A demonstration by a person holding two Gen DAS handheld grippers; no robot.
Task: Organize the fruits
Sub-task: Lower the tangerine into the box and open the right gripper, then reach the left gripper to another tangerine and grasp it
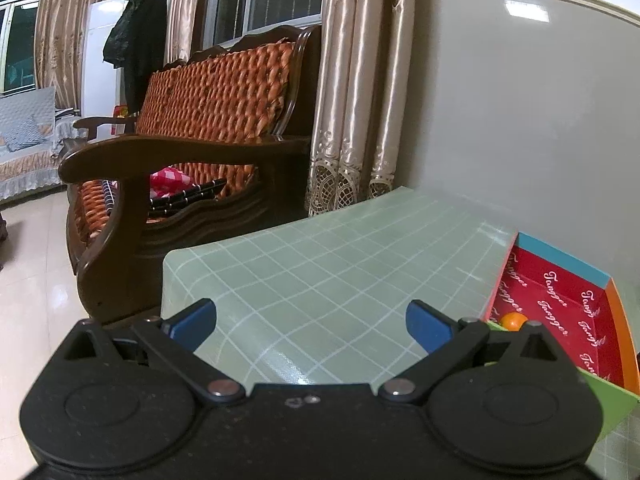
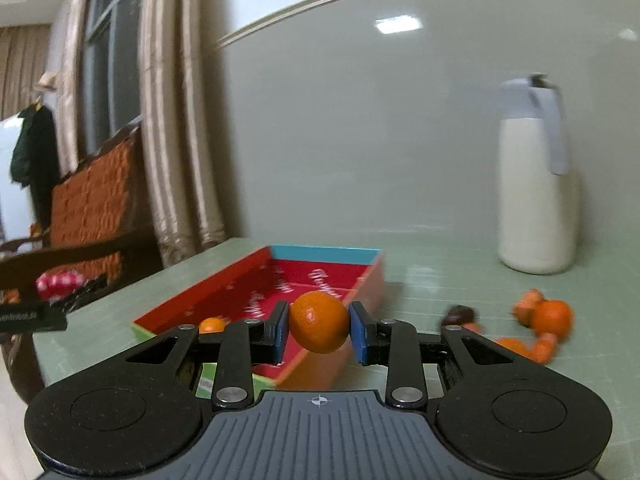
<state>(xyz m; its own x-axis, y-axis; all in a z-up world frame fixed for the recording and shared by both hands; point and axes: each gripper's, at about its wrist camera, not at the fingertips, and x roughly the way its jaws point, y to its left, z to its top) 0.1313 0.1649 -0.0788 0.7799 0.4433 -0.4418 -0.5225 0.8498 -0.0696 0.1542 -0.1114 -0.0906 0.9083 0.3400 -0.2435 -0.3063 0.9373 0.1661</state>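
Right gripper (image 2: 319,328) clamps an orange (image 2: 319,322); left gripper (image 1: 311,322) spread wide, nothing between its fingers

My right gripper's blue pads (image 2: 281,330) press both sides of the orange, which I hold above the near right edge of the red-lined box (image 2: 240,284). One small orange (image 2: 212,325) sits in the box's near left corner; in my left wrist view the same fruit shows at the box's near end, just beyond my left gripper's right finger. More loose oranges (image 2: 553,317) and a dark, blurred fruit (image 2: 460,314) lie on the green gridded tablecloth (image 1: 320,264) to the right of the box. A white thermos jug (image 2: 536,184) stands farther back by the wall. My left gripper hovers over bare cloth, left of the box
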